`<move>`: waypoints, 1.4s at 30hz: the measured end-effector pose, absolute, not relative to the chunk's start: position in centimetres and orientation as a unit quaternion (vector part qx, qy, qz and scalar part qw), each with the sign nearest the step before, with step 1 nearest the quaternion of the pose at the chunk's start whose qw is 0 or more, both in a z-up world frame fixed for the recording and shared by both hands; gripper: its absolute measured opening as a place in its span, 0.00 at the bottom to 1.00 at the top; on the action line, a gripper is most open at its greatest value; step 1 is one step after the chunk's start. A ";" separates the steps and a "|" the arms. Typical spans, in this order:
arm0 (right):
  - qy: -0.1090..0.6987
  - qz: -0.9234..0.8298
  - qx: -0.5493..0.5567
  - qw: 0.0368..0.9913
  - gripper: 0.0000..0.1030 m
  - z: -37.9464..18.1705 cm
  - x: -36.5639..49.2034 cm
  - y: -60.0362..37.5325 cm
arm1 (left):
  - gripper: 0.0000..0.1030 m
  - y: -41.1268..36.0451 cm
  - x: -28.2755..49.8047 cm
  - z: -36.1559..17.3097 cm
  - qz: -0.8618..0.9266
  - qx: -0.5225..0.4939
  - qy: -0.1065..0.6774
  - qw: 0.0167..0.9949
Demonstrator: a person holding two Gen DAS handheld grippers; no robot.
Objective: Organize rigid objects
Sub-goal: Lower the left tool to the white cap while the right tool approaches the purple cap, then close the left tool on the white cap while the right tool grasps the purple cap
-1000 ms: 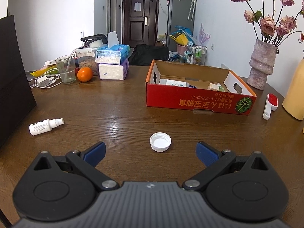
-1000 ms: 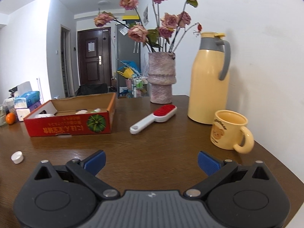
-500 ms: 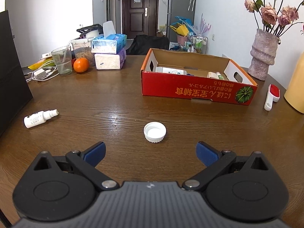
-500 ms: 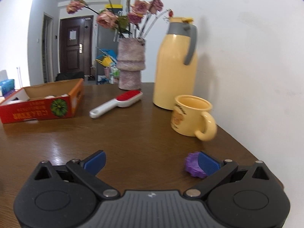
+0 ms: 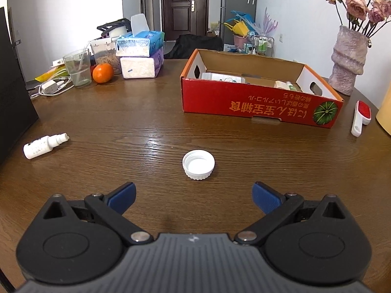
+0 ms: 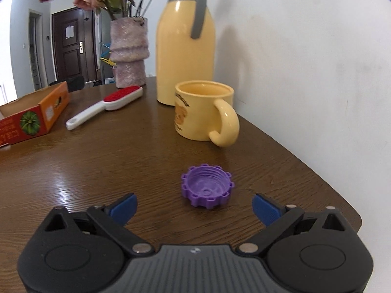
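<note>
A white bottle cap [image 5: 198, 164] lies open side up on the brown table, just ahead of my open, empty left gripper [image 5: 194, 195]. A purple toothed cap [image 6: 207, 189] lies open side up near the table's right edge, just ahead of my open, empty right gripper [image 6: 194, 206]. A red cardboard box [image 5: 256, 102] holding a few small items stands beyond the white cap; its end shows in the right wrist view [image 6: 31, 119]. A small white spray bottle [image 5: 44, 145] lies on its side at the left.
A red and white lint brush [image 6: 105, 106] lies between the box and a yellow mug [image 6: 202, 112]. A yellow thermos [image 6: 185, 41] and a vase [image 6: 129, 53] stand behind. Tissue packs [image 5: 140, 53], an orange [image 5: 103, 73], a glass [image 5: 78, 70] and cables sit at the far left.
The right gripper has swung right and down toward the purple cap, which now lies between its fingers' line. The left gripper has moved slightly closer to the white cap.
</note>
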State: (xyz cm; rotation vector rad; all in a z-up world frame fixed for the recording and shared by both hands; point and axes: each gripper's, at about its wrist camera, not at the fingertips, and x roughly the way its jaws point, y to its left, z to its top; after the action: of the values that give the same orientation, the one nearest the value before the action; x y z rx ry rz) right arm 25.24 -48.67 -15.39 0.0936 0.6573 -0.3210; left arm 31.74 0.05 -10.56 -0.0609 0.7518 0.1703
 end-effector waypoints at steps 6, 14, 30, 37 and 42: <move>0.325 -0.161 0.059 0.930 0.86 -16.5 26.5 -50.2 | 1.00 0.4 33.9 -11.7 0.097 -0.029 0.374 0.922; 0.328 -0.163 0.066 0.928 0.71 -17.1 27.4 -50.7 | 0.92 0.9 37.1 -13.5 0.116 -0.020 0.381 0.917; 0.325 -0.170 0.068 0.928 0.67 -17.1 28.1 -51.0 | 0.40 1.1 37.7 -13.7 0.097 -0.033 0.370 0.923; 0.316 -0.165 0.072 0.931 0.51 -17.0 27.8 -51.2 | 0.40 0.8 36.9 -13.3 0.089 -0.031 0.364 0.927; 0.314 -0.162 0.073 0.933 0.51 -16.9 27.6 -51.0 | 0.40 0.7 36.6 -13.1 0.086 -0.031 0.362 0.928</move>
State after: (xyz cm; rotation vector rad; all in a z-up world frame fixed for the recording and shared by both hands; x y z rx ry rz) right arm 27.60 -51.04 -16.87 0.1487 0.6430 -0.3325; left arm 36.58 0.75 -13.06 -0.0633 0.7413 0.1752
